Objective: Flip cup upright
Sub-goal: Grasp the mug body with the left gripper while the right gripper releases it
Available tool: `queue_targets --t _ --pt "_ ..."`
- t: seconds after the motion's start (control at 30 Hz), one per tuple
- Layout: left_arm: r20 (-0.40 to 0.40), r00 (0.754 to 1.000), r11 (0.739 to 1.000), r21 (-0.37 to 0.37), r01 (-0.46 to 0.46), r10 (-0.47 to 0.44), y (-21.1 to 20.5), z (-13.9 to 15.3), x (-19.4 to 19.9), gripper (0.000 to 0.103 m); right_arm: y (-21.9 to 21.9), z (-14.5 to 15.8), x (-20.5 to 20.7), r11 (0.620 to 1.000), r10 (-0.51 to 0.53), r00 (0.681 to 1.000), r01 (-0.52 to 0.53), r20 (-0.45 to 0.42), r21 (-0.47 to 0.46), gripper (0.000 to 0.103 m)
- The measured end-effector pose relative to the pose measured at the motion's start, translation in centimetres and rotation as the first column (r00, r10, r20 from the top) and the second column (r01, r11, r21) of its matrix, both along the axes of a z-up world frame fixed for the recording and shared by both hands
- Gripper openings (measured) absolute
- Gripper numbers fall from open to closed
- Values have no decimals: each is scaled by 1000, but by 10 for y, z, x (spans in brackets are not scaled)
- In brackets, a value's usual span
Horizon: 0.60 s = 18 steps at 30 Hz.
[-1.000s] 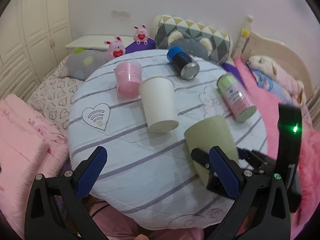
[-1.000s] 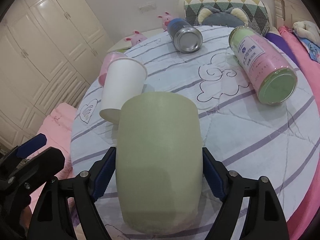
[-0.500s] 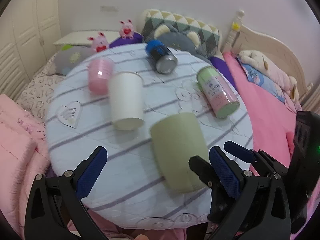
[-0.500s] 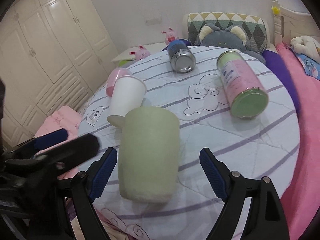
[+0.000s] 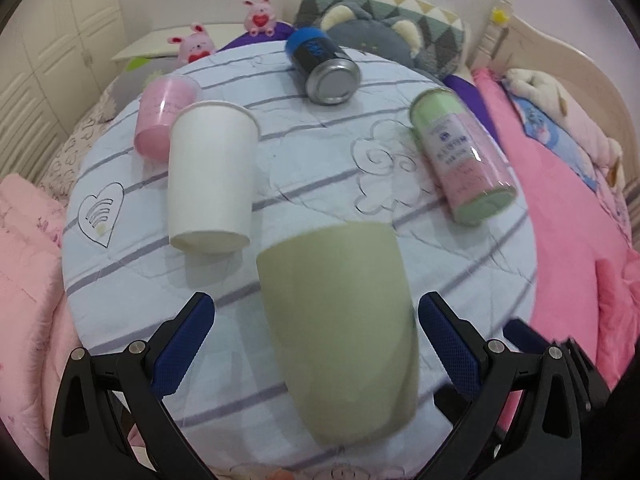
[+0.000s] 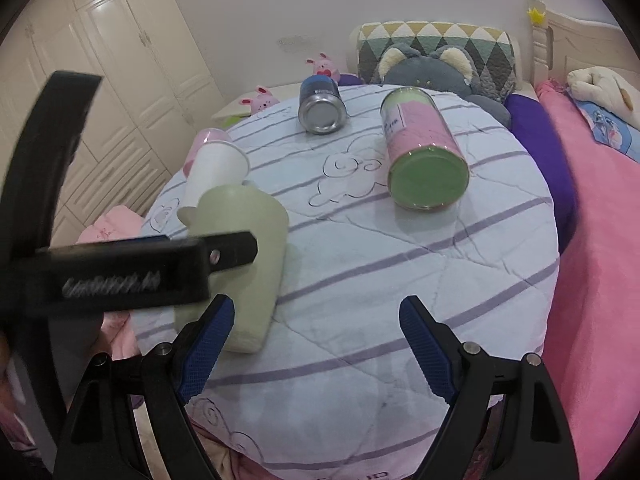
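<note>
Left gripper (image 5: 316, 334): jaws wide, straddling the green cup (image 5: 340, 320) without contact. Cup lies on its side on the counter (image 5: 460, 264). Right gripper (image 6: 316, 338): jaws wide, nothing held, beside the cup.

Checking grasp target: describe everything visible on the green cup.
The green cup is plain matte sage green, looks ceramic, with no handle or print showing. It lies on its side on the striped cloth near the table's front edge, rounded base away from the cameras, mouth end toward them. The white cup lies beside it. The left gripper straddles it, open, pads not touching.
</note>
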<state>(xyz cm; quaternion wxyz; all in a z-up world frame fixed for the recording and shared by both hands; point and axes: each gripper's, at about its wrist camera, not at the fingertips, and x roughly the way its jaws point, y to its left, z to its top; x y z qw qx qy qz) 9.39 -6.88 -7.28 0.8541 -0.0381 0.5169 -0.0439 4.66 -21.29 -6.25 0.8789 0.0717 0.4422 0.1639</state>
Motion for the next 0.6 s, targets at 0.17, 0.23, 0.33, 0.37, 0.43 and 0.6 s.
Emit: queue_targets --t 0.17,0.23,0.33,0.37,0.43,0.6 --pt "-34 999 1000 0 -6 6 -3 -8 11 103 2 -12 7 999 38 999 -38 -27 -6 86" --pt "-41 999 1000 -17 -9 8 -4 -10 14 103 1 -15 10 999 48 998 -48 -34 1 86" --pt "-42 999 1000 -17 0 0 -9 -12 17 103 2 -19 12 998 61 997 -62 -40 -19 86" --pt "-46 999 1000 -13 5 -6 -12 -13 19 102 2 -19 12 998 62 997 -63 -41 -22 86" --pt "-43 999 1000 -18 11 -11 -14 -13 19 96 0 -19 12 998 64 997 -65 -38 -20 86" --pt "-9 1000 1000 -6 23 -23 -16 -8 20 83 -6 -17 10 998 55 998 -56 -34 -21 86"
